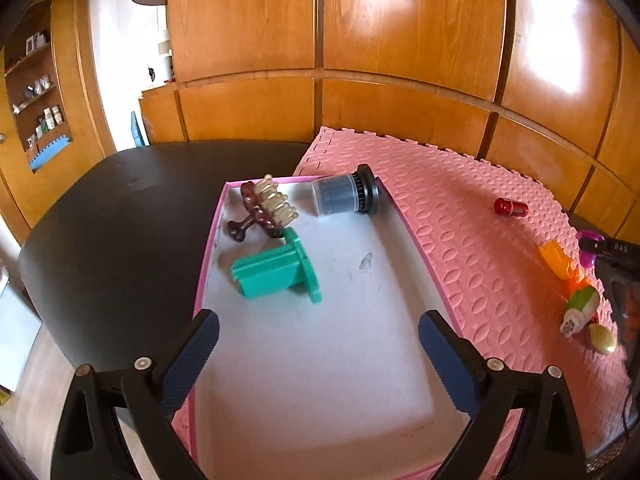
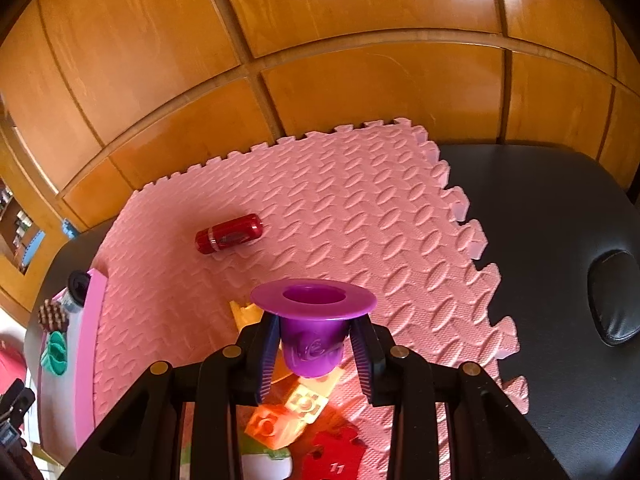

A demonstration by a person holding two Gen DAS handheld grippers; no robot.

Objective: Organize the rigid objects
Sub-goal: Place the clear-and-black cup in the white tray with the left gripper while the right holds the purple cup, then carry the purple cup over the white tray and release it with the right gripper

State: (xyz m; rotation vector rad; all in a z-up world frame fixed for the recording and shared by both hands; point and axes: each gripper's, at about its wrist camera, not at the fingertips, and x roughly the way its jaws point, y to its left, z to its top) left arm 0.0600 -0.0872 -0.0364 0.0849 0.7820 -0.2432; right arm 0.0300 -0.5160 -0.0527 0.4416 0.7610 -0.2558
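Observation:
My right gripper [image 2: 314, 330] is shut on a purple flanged cup [image 2: 313, 320] and holds it above the pink foam mat [image 2: 360, 208]. My left gripper [image 1: 318, 336] is open and empty, hovering over the pink-rimmed white tray [image 1: 320, 360]. In the tray lie a brown bristle brush [image 1: 262, 210], a green plastic piece [image 1: 276, 272] and a grey cylinder with a black cap [image 1: 346, 194]. A red capsule [image 2: 229, 234] lies on the mat; it also shows in the left wrist view [image 1: 511, 207].
Orange and yellow blocks [image 2: 280, 416], a red flat piece [image 2: 334, 456] and a green-white toy [image 1: 580, 308] lie on the mat beneath the right gripper. A gold oval [image 1: 601, 339] lies nearby. The mat rests on a black table [image 1: 120, 208] before wooden wall panels.

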